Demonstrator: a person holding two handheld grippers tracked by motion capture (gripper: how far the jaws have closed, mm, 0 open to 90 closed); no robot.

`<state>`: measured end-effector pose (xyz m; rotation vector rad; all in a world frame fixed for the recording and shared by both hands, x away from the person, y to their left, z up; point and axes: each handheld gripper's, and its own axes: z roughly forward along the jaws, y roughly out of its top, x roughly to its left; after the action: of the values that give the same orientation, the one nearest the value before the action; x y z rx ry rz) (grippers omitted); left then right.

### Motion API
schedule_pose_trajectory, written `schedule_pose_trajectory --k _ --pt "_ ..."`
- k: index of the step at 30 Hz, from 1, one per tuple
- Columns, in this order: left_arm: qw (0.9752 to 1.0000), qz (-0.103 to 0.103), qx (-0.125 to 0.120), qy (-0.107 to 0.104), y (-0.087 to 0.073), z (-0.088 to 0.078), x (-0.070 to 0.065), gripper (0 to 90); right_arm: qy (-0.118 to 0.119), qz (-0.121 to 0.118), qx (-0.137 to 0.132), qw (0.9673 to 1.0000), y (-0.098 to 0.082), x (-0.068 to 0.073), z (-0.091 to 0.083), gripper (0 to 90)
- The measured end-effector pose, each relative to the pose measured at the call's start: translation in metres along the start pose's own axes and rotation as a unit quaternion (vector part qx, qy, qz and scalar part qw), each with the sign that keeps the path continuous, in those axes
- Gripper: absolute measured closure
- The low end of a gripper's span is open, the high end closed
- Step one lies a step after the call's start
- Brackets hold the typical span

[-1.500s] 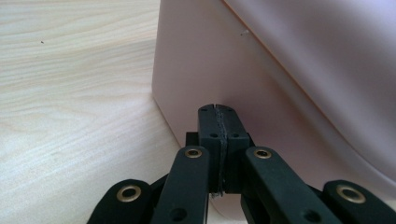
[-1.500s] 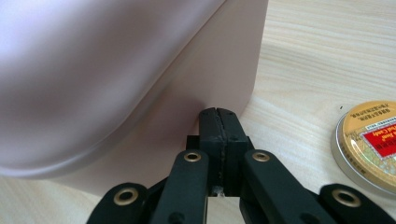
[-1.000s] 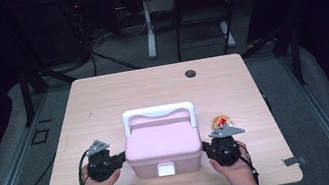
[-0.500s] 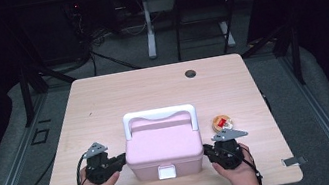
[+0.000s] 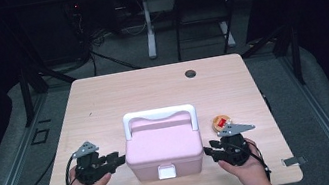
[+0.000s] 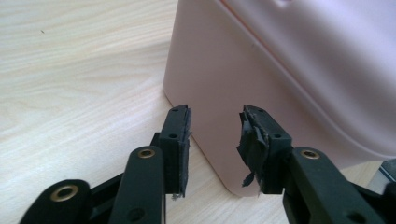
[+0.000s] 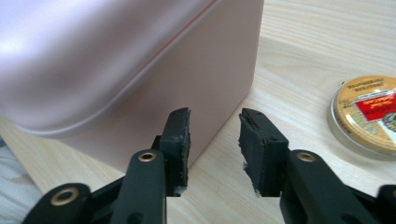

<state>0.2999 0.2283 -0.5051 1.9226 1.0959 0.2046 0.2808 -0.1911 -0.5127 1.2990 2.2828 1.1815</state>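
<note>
A pink box (image 5: 164, 148) with a white handle (image 5: 158, 116) and a white front clasp stands near the table's front edge. My left gripper (image 5: 118, 159) is at the box's left side, its tips close to the pink wall (image 6: 219, 88). Its jaws have just been opening and are open, with nothing between them (image 6: 215, 135). My right gripper (image 5: 210, 151) sits at the box's right side near a lower corner (image 7: 196, 93). Its jaws have also just been opening and are open and empty (image 7: 214, 140).
A small round tin (image 5: 221, 123) with a gold and red lid lies just right of the box, beyond my right gripper (image 7: 369, 114). A dark hole (image 5: 190, 74) marks the table's far edge. Bare wooden tabletop (image 5: 103, 102) stretches behind the box.
The pink box has come a little nearer the front edge. Both grippers have drawn back slightly from its sides and their jaws have parted.
</note>
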Motion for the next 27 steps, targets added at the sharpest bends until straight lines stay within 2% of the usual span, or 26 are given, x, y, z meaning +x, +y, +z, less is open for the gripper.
schedule_pose_trajectory --k 4,6,8,11,16,21,27 --pt "1.0 0.008 0.0 -0.001 0.007 -0.01 -0.002 58.2 0.008 -0.002 0.002 1.0 0.005 -0.001 -0.008 59.2" --pt "0.9999 0.016 -0.001 -0.004 0.014 -0.016 -0.005 57.0 0.024 -0.004 0.006 0.9997 0.012 -0.003 -0.015 56.2" --pt "0.9998 0.018 -0.001 -0.004 0.017 -0.019 -0.006 56.6 0.029 -0.003 0.008 0.9995 0.015 -0.002 -0.017 55.5" --pt "0.9997 0.023 -0.003 -0.006 0.026 -0.025 -0.007 55.2 0.035 -0.016 0.003 0.9993 0.026 0.0 -0.025 53.4" --pt "0.9994 0.03 -0.008 -0.014 0.041 -0.035 -0.01 55.0 0.041 -0.017 -0.006 0.999 0.037 0.001 -0.032 52.7" --pt "0.9992 0.031 -0.007 -0.026 0.053 -0.036 -0.012 54.6 0.05 -0.019 -0.014 0.9984 0.049 0.002 -0.038 52.1" --pt "0.9987 0.037 -0.002 -0.037 0.064 -0.028 -0.015 53.8 0.061 -0.016 -0.025 0.9977 0.062 0.0 -0.036 51.0"
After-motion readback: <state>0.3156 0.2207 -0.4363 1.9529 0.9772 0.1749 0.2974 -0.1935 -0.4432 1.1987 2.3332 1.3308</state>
